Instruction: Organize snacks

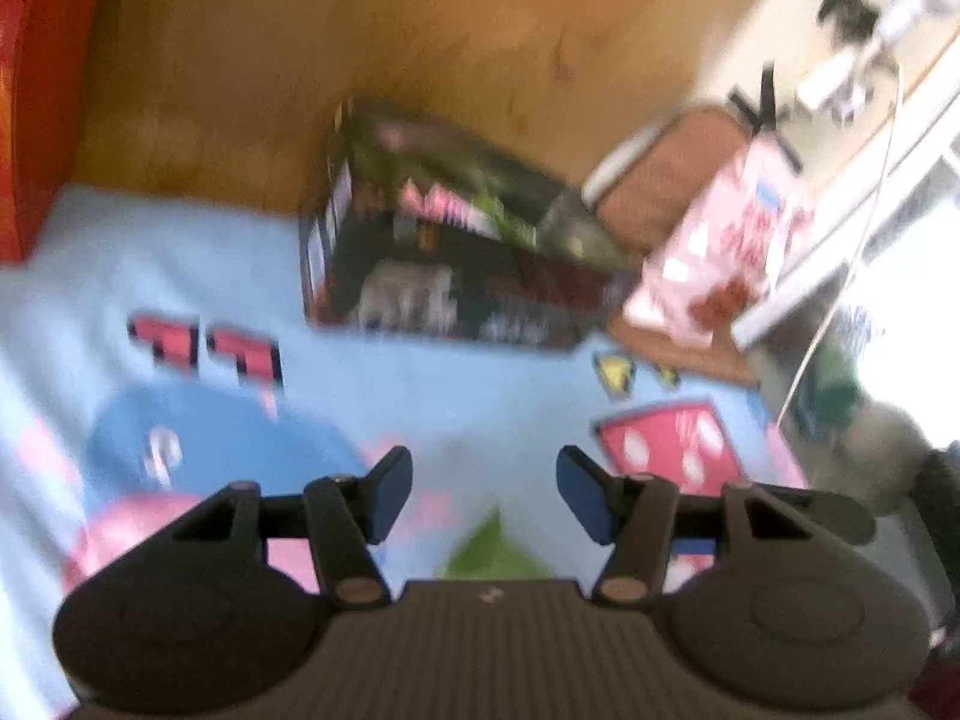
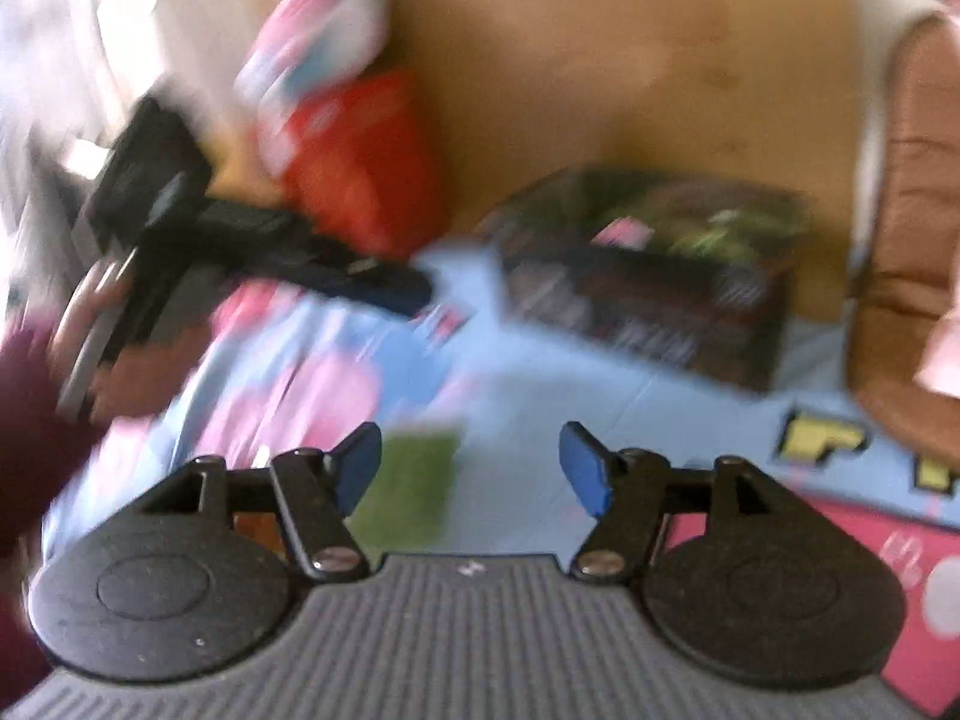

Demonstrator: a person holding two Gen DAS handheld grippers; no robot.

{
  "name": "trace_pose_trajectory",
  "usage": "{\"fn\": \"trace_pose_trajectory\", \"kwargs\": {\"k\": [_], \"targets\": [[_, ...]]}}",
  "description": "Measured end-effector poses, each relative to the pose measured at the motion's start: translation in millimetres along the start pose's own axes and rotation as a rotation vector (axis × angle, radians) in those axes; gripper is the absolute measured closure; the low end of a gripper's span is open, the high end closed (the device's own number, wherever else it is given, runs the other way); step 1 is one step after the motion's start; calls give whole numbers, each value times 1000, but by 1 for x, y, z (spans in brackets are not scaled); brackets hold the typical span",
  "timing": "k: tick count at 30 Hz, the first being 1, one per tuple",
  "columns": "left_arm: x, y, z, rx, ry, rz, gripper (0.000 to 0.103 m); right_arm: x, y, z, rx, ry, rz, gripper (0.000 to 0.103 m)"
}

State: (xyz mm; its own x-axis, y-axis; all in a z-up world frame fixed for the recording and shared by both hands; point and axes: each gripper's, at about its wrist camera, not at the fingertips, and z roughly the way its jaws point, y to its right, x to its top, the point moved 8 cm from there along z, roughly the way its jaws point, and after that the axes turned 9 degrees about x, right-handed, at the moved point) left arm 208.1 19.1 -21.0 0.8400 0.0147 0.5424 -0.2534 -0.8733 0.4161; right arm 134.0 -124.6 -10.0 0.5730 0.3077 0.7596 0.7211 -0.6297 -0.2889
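The dark snack box (image 1: 444, 240) lies on my light blue patterned mat (image 1: 198, 276), up against the wooden surface (image 1: 336, 30), with a pink snack bag (image 1: 720, 246) just to its right on a brown cushion (image 1: 672, 180). My left tongs (image 1: 485, 495) gape with nothing between them; so do my right tongs (image 2: 471, 468). Both views are blurred.

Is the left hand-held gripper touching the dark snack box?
Apart. The left wrist view shows the left hand-held gripper open, with bare blue mat between its fingertips and the dark snack box.
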Motion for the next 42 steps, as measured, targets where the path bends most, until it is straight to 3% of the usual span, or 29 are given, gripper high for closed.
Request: {"fn": "trace_pose_trajectory", "kwargs": {"k": [3, 4, 7, 9, 11, 15, 17, 21, 23, 25, 28, 29, 31, 33, 37, 42], "targets": [[-22, -2, 5, -1, -22, -40, 49, -22, -29, 19, -114, -126, -226, 38], [-28, -3, 5, -5, -24, -64, 49, -28, -34, 25, -151, -160, -283, 48], [-41, -6, -2, -19, 9, -145, 50, -26, -39, 32, -244, -143, -368, 53], [-46, -5, -7, -25, 17, -193, 50, -16, -27, 34, -358, -99, -373, 55], [-53, -4, -13, -76, 12, -247, 50, -7, -15, 28, -452, -37, -342, 56], [-56, -10, -29, -55, 47, -260, 48, -1, -12, -3, -365, 71, -173, 56], [-51, -16, -36, -54, 67, -284, 48, -5, -14, -10, -325, 83, -134, 56], [-48, -13, -29, -47, 54, -276, 48, -8, -10, 3, -281, 25, -111, 55], [-49, -11, -21, -30, 37, -265, 48, -5, -12, 18, -262, -19, -135, 52], [-50, -12, -13, -20, 24, -268, 48, 0, -9, 30, -238, -64, -139, 40], [-46, -11, -6, -23, 31, -265, 48, -1, -2, 46, -209, -129, -123, 40], [-45, -10, -5, -23, 30, -261, 52, -1, 1, 53, -195, -146, -110, 40], [-44, -5, 0, -20, 16, -239, 57, 0, 3, 58, -137, -125, -56, 48], [-41, 2, 0, 19, 20, -191, 57, 3, -1, 58, -150, -92, -63, 59], [-22, 11, -10, 5, 58, -155, 57, 8, -5, 49, -207, -21, -103, 62], [28, 28, -17, -13, 142, -103, 57, 42, 6, 22, -261, 123, -111, 67]]}}
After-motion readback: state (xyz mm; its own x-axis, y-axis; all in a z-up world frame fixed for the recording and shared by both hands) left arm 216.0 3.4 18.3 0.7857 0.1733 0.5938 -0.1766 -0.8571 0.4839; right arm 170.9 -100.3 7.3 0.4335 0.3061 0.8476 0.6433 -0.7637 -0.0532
